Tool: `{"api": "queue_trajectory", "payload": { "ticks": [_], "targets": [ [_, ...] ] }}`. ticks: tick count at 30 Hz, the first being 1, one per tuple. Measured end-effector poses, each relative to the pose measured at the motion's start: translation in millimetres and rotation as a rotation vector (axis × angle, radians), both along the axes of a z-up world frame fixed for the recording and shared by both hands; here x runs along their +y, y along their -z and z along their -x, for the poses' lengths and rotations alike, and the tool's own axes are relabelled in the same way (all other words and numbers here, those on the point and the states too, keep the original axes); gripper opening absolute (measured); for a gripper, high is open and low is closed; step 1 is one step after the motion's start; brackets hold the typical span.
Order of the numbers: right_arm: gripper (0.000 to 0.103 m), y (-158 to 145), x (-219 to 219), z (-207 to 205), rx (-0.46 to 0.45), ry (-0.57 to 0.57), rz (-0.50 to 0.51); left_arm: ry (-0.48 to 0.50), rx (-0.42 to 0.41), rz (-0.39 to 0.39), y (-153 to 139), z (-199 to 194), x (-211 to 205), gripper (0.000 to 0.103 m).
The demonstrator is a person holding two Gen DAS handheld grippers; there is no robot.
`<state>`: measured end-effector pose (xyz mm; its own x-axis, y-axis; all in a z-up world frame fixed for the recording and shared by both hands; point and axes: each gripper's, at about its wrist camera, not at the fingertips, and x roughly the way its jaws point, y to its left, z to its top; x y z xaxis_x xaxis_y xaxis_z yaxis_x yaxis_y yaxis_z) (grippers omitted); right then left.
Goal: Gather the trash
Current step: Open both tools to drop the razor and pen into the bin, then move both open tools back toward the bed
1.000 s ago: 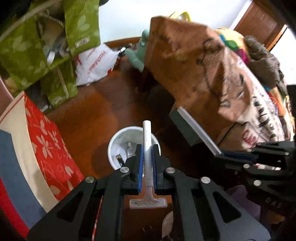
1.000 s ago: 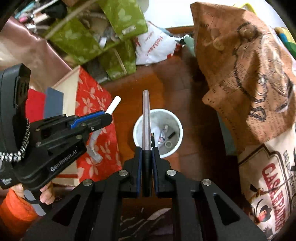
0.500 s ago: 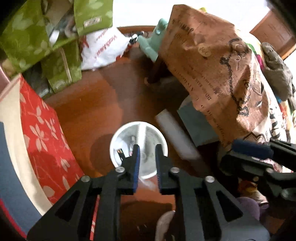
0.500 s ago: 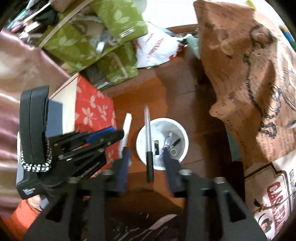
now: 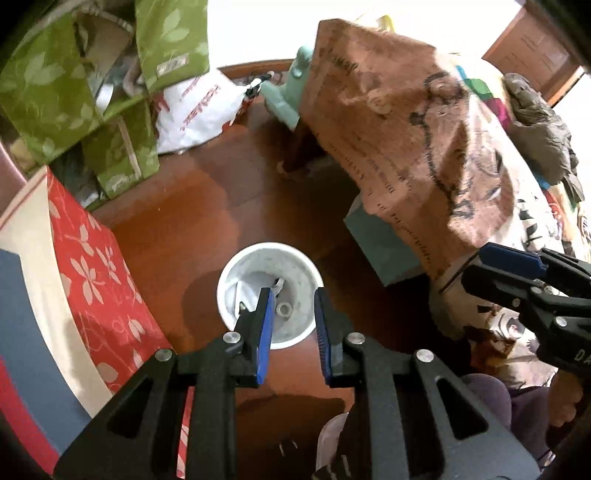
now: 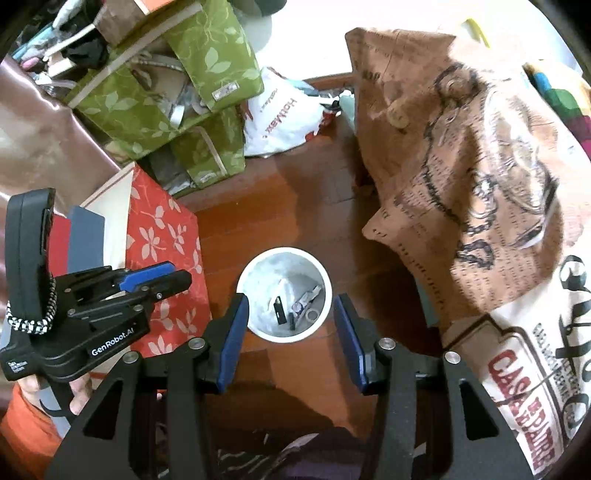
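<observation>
With both hand-held grippers spread and empty, left (image 5: 291,325) and right (image 6: 290,332), their jaws just opened, the trash (image 6: 295,304) lies in the white cup (image 6: 320,274) at lower centre. Next likely: fetch more litter.

Both fisheye views bend straight lines hard toward the rims, and black vignette fills the corners. Daylight pours in from the far side: the wall (image 5: 258,29) is blown out to plain white, and a window strip at far right glares too. The wood floor (image 5: 192,206) carries a soft sheen and a dim shadow just left of the white bin (image 5: 295,266). The brown sack (image 6: 461,155) is slightly smeared by motion; near edges sit dark.
</observation>
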<state>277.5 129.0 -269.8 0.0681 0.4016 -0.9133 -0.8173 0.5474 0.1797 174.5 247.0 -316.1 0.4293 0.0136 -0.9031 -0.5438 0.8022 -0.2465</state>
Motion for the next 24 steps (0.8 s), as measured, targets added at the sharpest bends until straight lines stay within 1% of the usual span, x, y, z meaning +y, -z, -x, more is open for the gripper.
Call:
{"api": "queue_trajectory", "payload": {
  "ticks": [4,8,11,15,19,24],
  "targets": [
    [0.044,-21.2,-14.2,0.0,-0.041,0.012,-0.04,0.028,-0.029,-0.073,-28.2,-5.2,-12.8,0.02],
    [0.044,-49.9,-36.8,-0.4,-0.102,0.035,-0.092,0.053,-0.078,-0.107,-58.5,-9.4,-28.4,0.024],
    [0.044,-69.9,-56.0,-2.0,-0.152,0.059,-0.127,0.078,-0.111,-0.145,-80.1,-14.7,-43.9,0.025],
    [0.044,-91.6,-82.7,-7.3,-0.192,0.098,-0.163,0.12,-0.149,-0.185,-106.1,-24.2,-65.5,0.026],
    [0.044,-111.5,-116.1,-15.8,-0.245,0.154,-0.191,0.174,-0.19,-0.225,-132.3,-38.9,-94.5,0.031],
    [0.044,-130.9,-161.2,-27.4,-0.285,0.235,-0.219,0.232,-0.231,-0.26,-159.5,-59.9,-130.3,0.038]
  ]
}}
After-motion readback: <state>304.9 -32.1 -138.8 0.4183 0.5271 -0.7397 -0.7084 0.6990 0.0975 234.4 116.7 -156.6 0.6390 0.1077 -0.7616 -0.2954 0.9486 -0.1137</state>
